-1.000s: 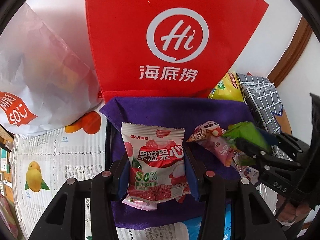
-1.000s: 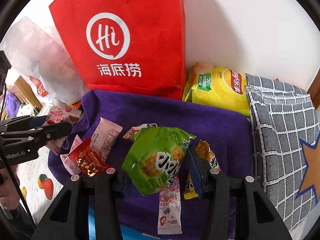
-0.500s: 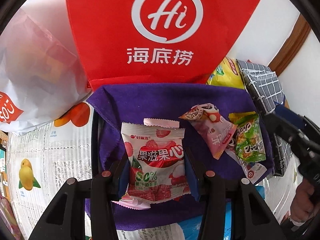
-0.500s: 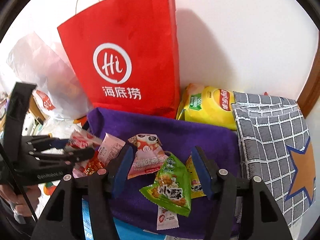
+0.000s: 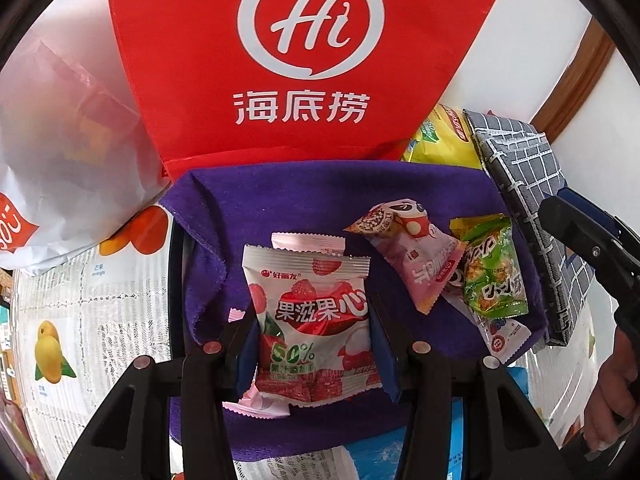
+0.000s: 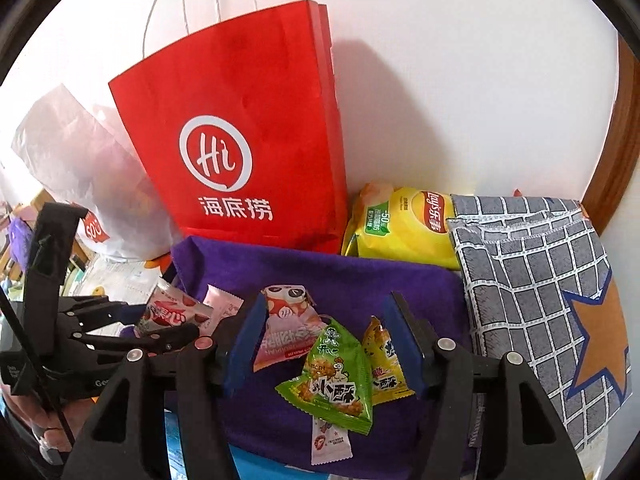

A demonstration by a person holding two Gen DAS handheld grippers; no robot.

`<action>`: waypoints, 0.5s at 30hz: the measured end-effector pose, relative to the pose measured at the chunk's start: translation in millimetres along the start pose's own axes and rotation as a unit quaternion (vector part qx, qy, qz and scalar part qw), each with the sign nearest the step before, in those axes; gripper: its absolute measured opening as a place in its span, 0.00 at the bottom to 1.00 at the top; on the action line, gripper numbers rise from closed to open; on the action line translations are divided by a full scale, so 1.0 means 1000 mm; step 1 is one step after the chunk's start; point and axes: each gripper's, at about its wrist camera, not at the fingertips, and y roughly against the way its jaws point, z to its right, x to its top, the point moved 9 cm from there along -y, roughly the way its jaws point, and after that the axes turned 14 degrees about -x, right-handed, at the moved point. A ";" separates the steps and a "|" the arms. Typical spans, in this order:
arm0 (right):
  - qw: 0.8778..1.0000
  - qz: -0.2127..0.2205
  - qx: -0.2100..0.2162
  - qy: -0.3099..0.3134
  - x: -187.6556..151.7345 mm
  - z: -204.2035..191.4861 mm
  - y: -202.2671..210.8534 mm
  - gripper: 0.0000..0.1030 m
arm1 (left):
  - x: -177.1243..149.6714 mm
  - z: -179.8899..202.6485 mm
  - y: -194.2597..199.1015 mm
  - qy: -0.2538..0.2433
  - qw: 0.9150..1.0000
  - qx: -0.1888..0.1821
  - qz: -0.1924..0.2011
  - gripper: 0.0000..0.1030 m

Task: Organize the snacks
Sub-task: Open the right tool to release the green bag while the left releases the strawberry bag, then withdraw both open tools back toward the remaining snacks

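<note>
My left gripper point(image 5: 310, 344) is shut on a white and red strawberry gummy packet point(image 5: 316, 320), held above the purple cloth point(image 5: 312, 200); the packet shows in the right wrist view point(image 6: 172, 314) too. My right gripper point(image 6: 324, 340) is open and empty above the cloth point(image 6: 400, 280). Below it lie a green triangular snack packet point(image 6: 338, 380), a yellow one point(image 6: 386, 360) and a pink panda packet point(image 6: 286, 328). The green point(image 5: 494, 280) and pink panda point(image 5: 416, 252) packets also show in the left wrist view. A red paper bag point(image 6: 244, 140) stands upright behind the cloth.
A white plastic bag point(image 6: 80, 184) sits left of the red bag. A yellow Lay's chip bag point(image 6: 404, 224) lies against the wall. A grey grid-pattern bag with an orange star point(image 6: 540, 292) lies at the right. Fruit-print paper point(image 5: 80, 320) covers the table.
My right gripper let go of the green packet, which now lies on the cloth, and has opened and pulled up and back. My left gripper still holds the strawberry packet and moved slightly nearer the red bag.
</note>
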 end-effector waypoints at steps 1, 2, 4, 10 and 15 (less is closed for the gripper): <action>1.000 -0.003 0.002 0.001 0.000 -0.001 0.001 0.60 | 0.000 0.002 0.000 -0.002 1.000 -0.002 0.001 0.45; 1.000 -0.004 0.002 0.004 0.000 -0.001 0.001 0.60 | 0.001 0.003 0.000 -0.004 1.000 -0.004 0.001 0.45; 1.000 -0.003 -0.006 0.012 0.000 -0.002 0.002 0.60 | 0.002 0.007 0.002 -0.006 1.000 -0.012 0.004 0.46; 1.000 -0.004 -0.007 0.016 0.001 -0.006 0.008 0.60 | 0.007 0.017 0.018 -0.009 0.999 -0.042 0.025 0.62; 1.000 0.014 -0.020 0.018 0.006 -0.008 0.025 0.60 | 0.008 0.024 0.035 -0.017 0.998 -0.052 0.035 0.64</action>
